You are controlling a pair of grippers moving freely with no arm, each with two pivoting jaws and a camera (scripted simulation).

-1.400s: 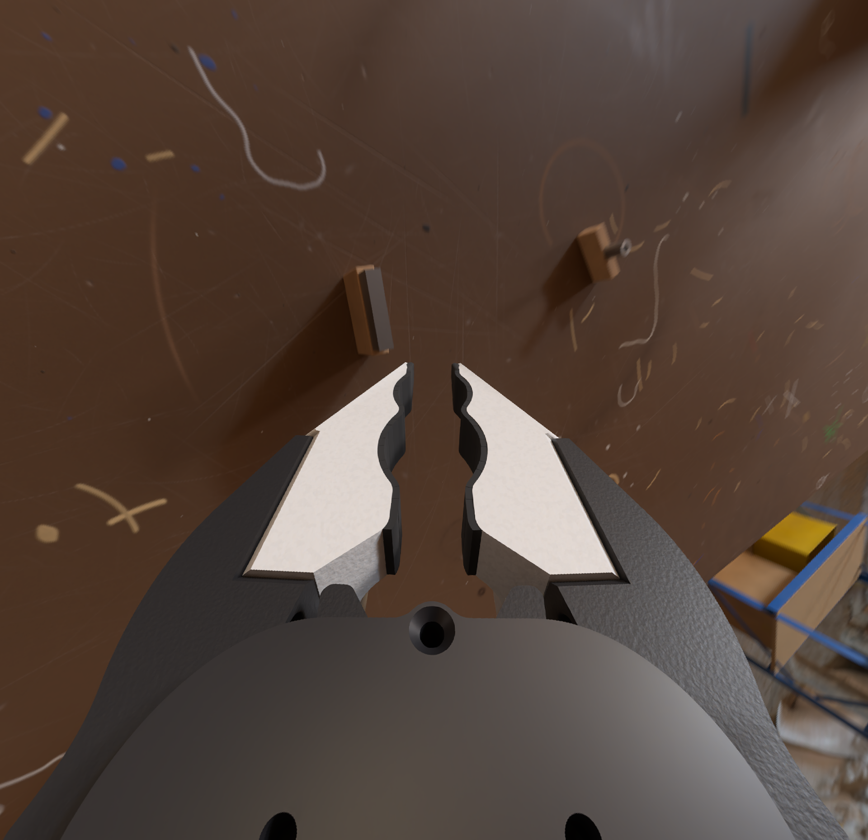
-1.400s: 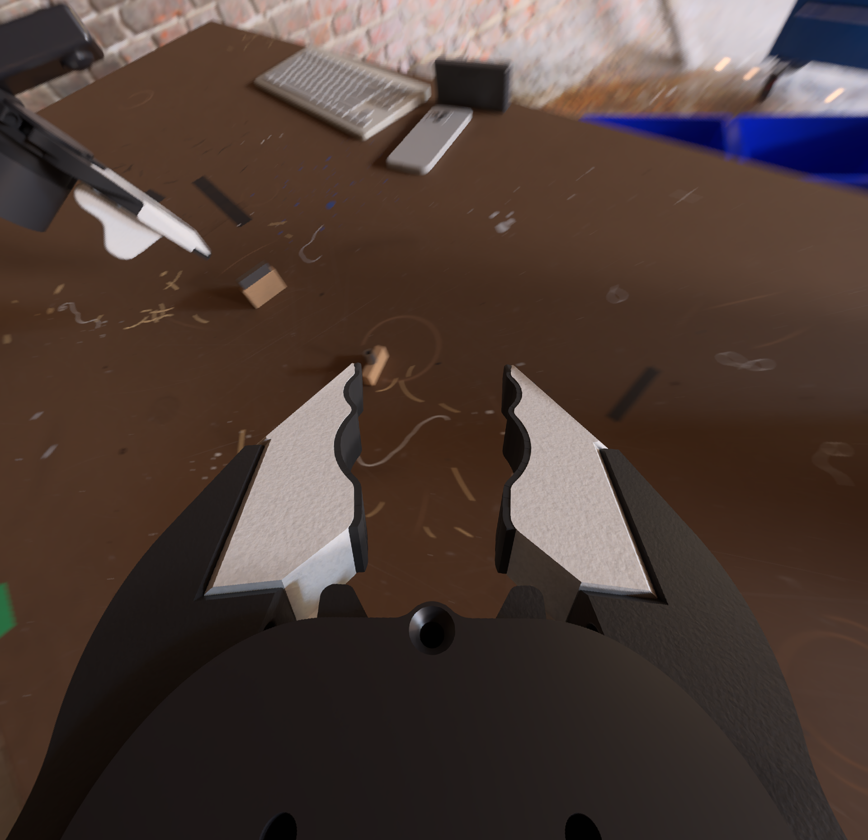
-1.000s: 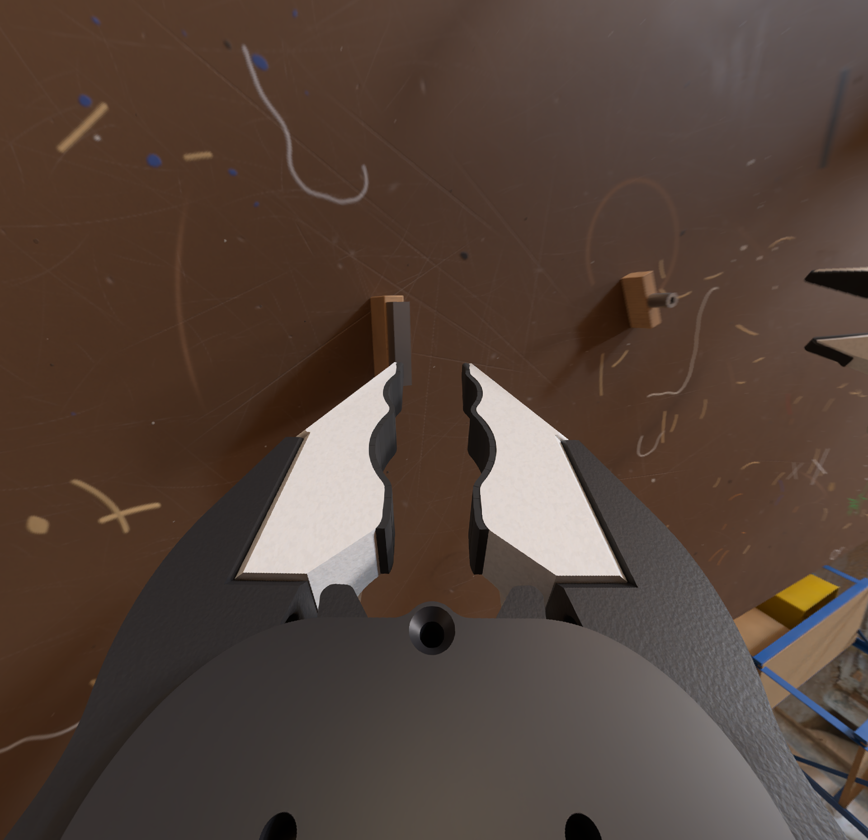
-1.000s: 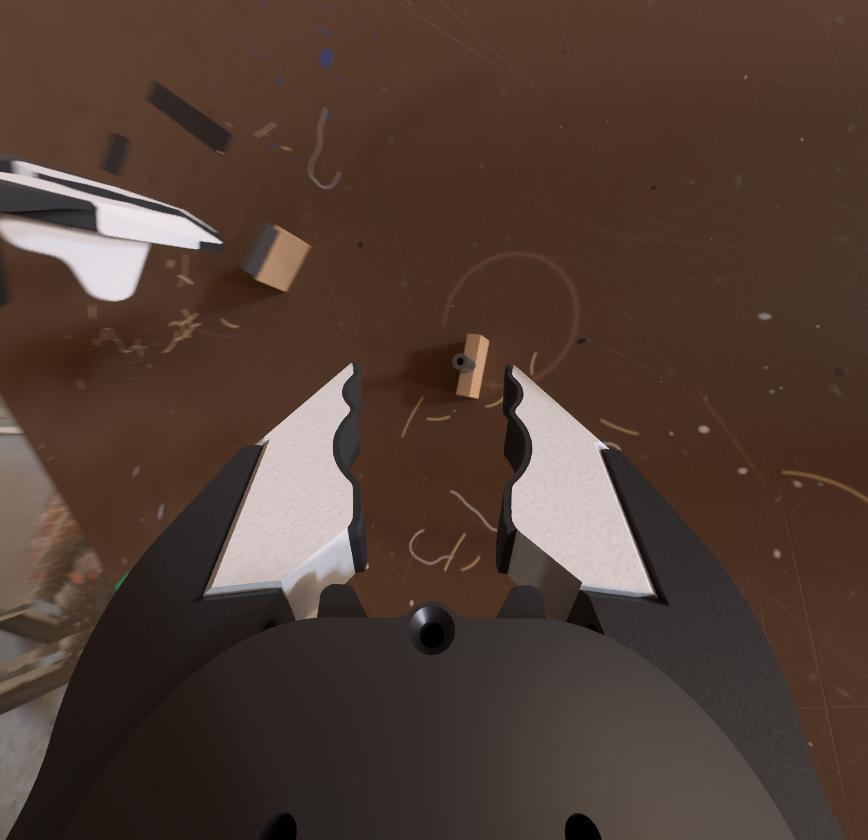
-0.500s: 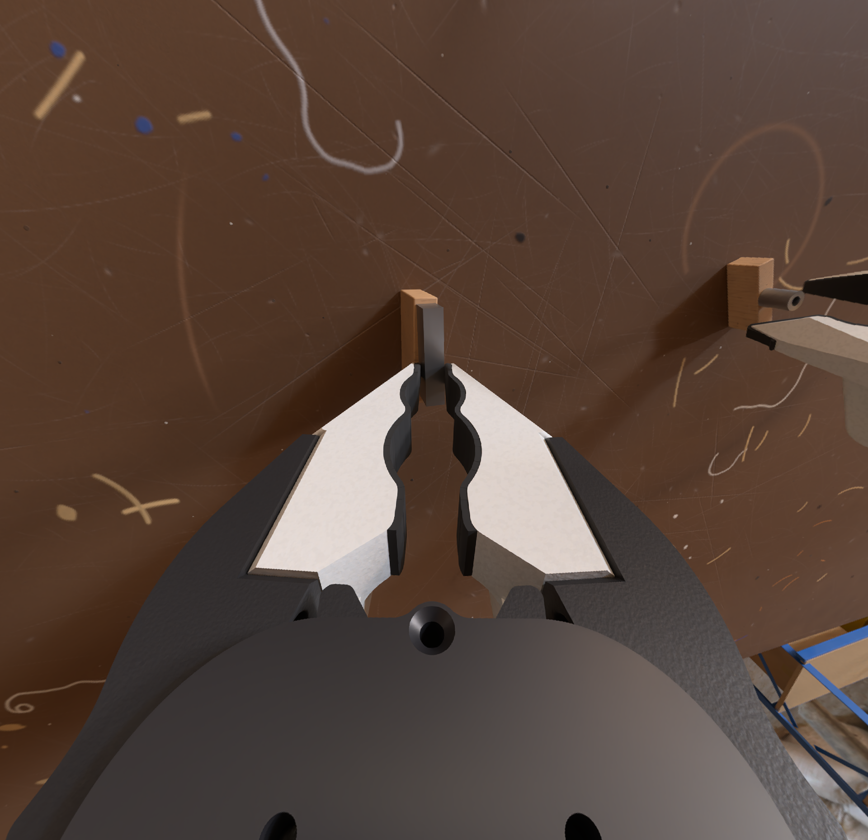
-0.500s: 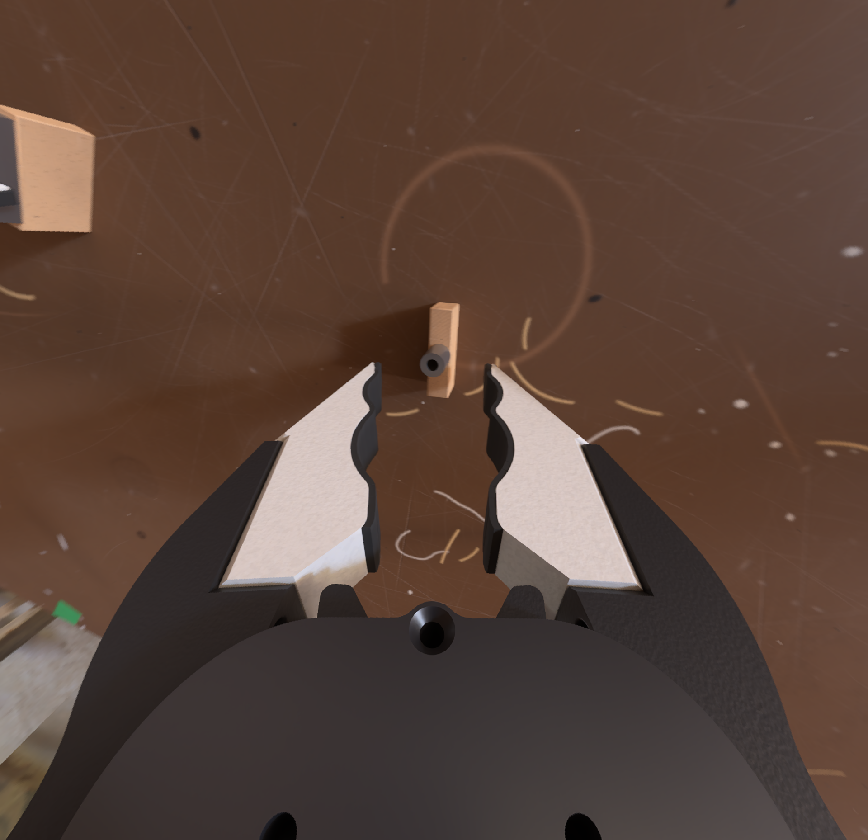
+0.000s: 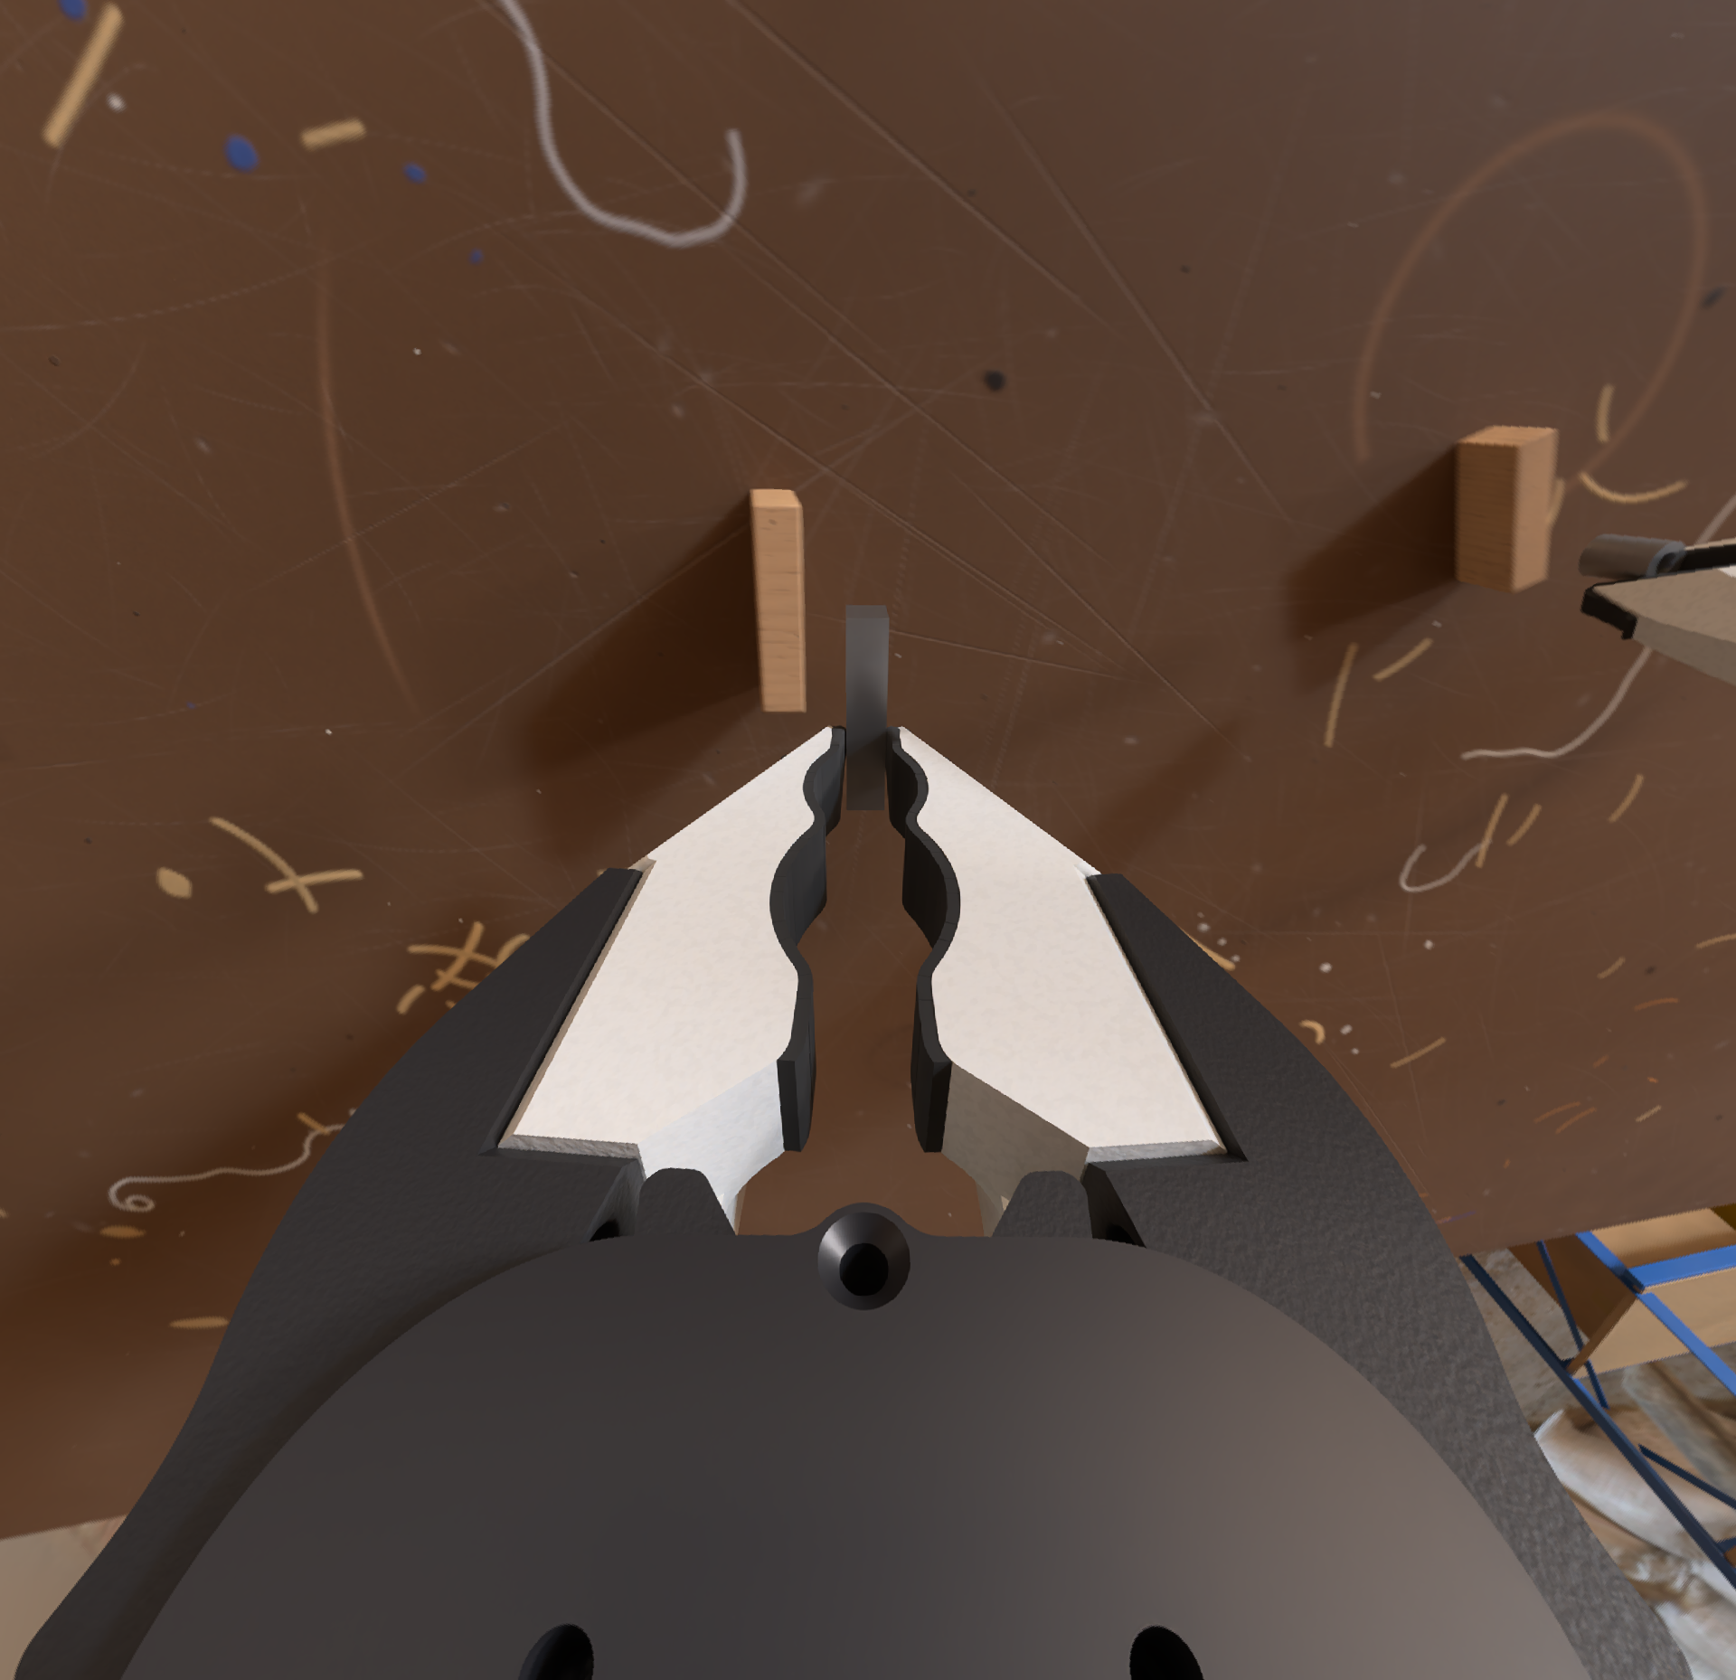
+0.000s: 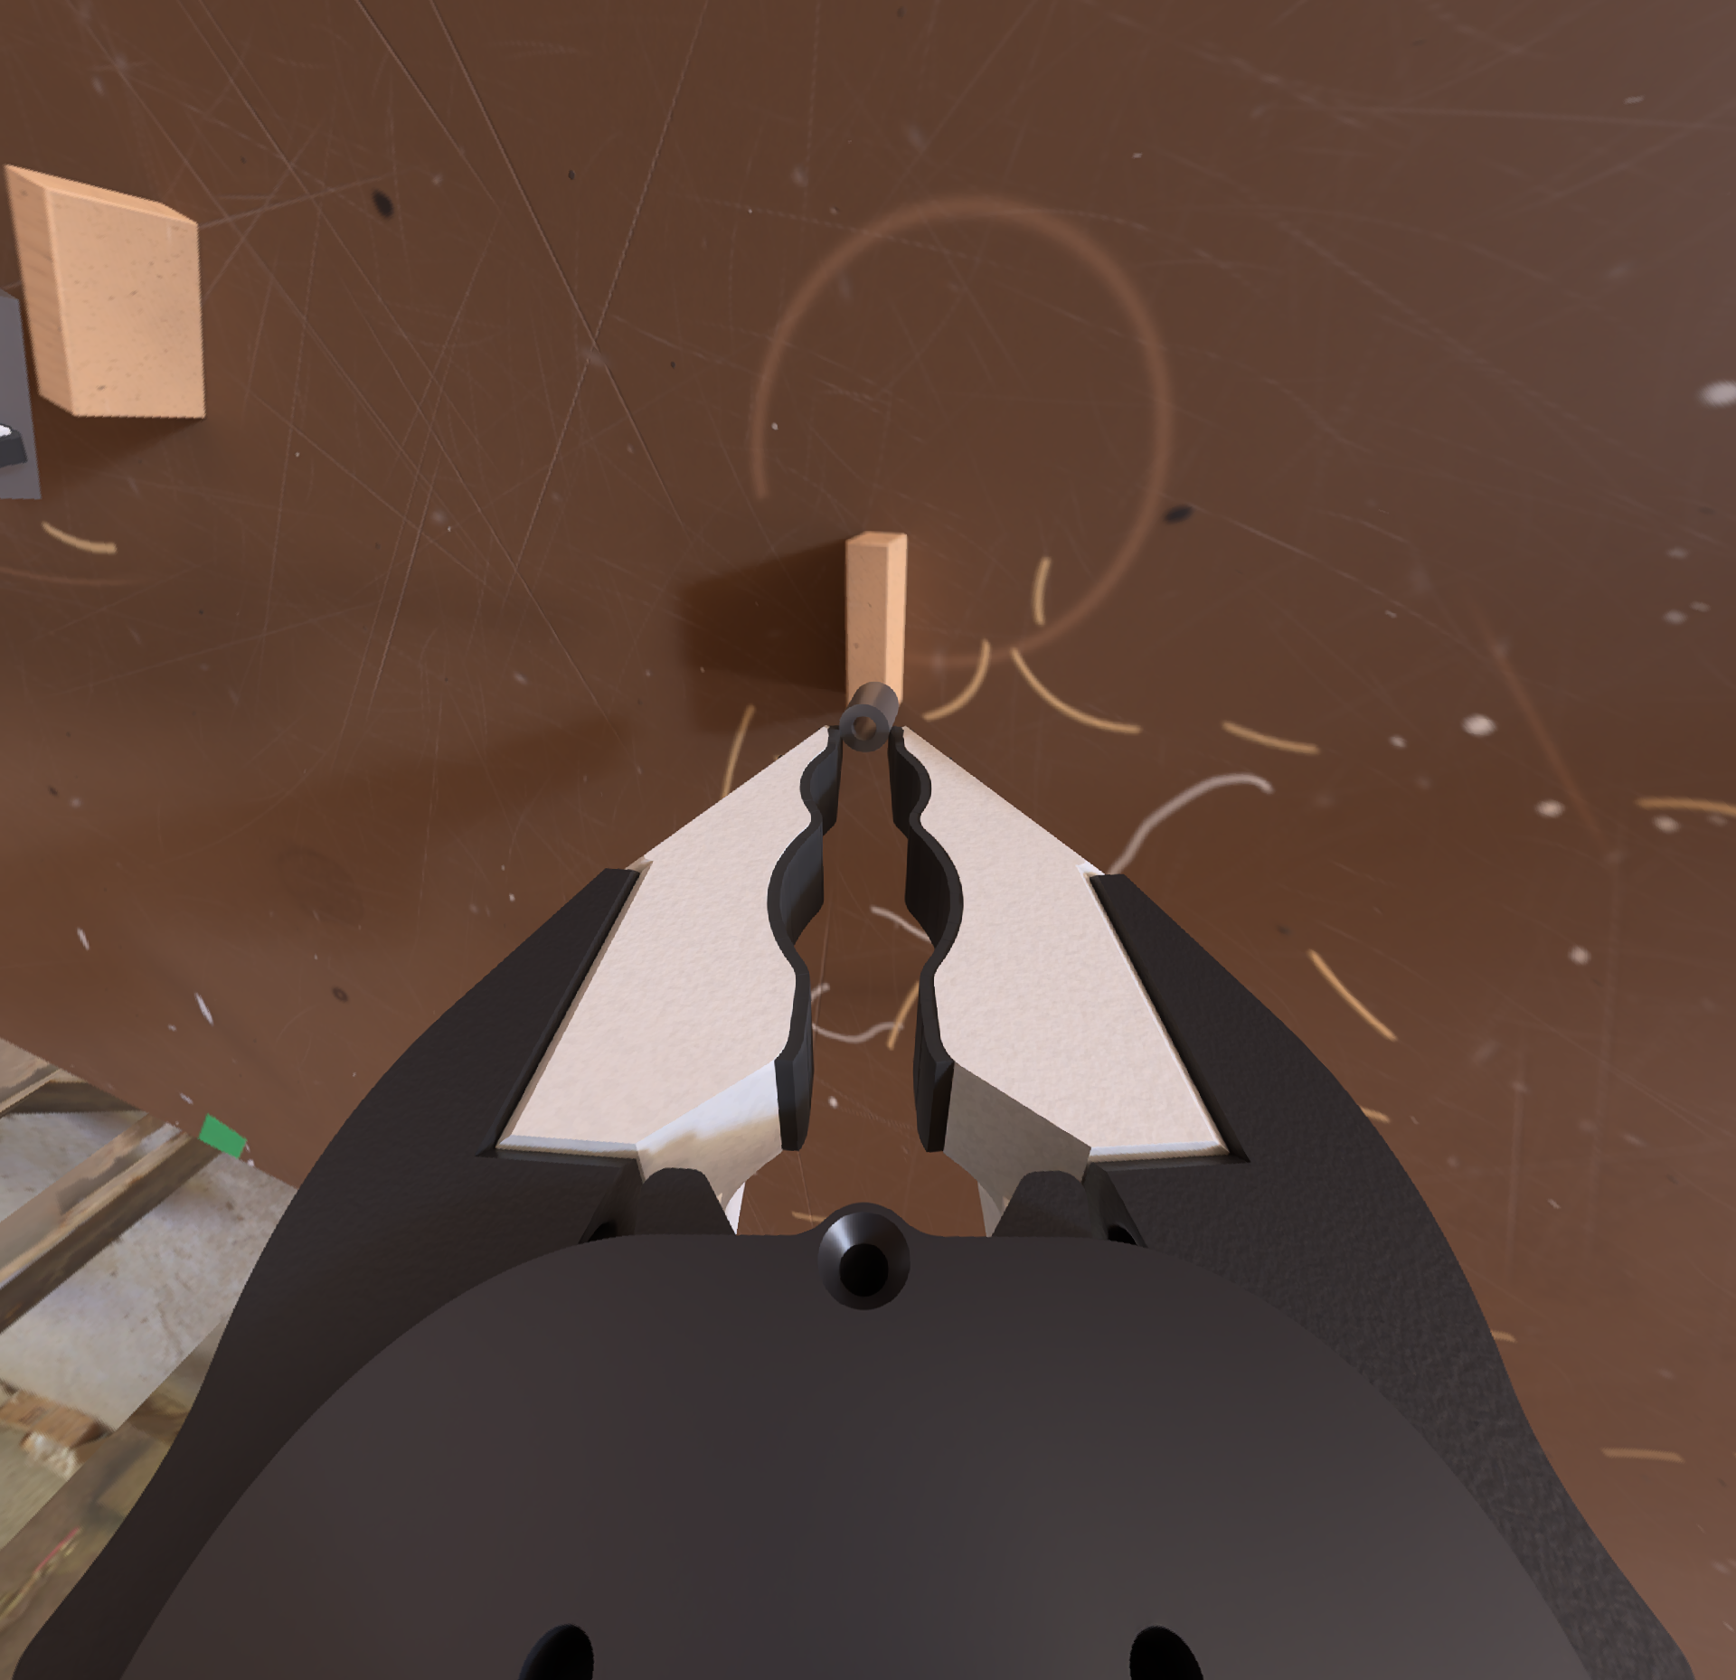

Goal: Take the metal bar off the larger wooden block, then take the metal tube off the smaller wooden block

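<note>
The left gripper [image 7: 865, 742] is clamping the dark metal bar [image 7: 865, 672] at its near end, the jaws narrowed onto it. The bar is sitting clear of the larger wooden block [image 7: 778, 599], just beside it above the table [image 7: 376, 414]. The right gripper [image 8: 862, 741] is pinching the metal tube [image 8: 868, 716] at its open end, just in front of the smaller wooden block [image 8: 875, 613]; whether they are touching is not resolvable. Both parts are judged rigid, smooth and light, so slipping from a tip grip is the risk; a deeper hold is advisable. No writing is showing anywhere.
</note>
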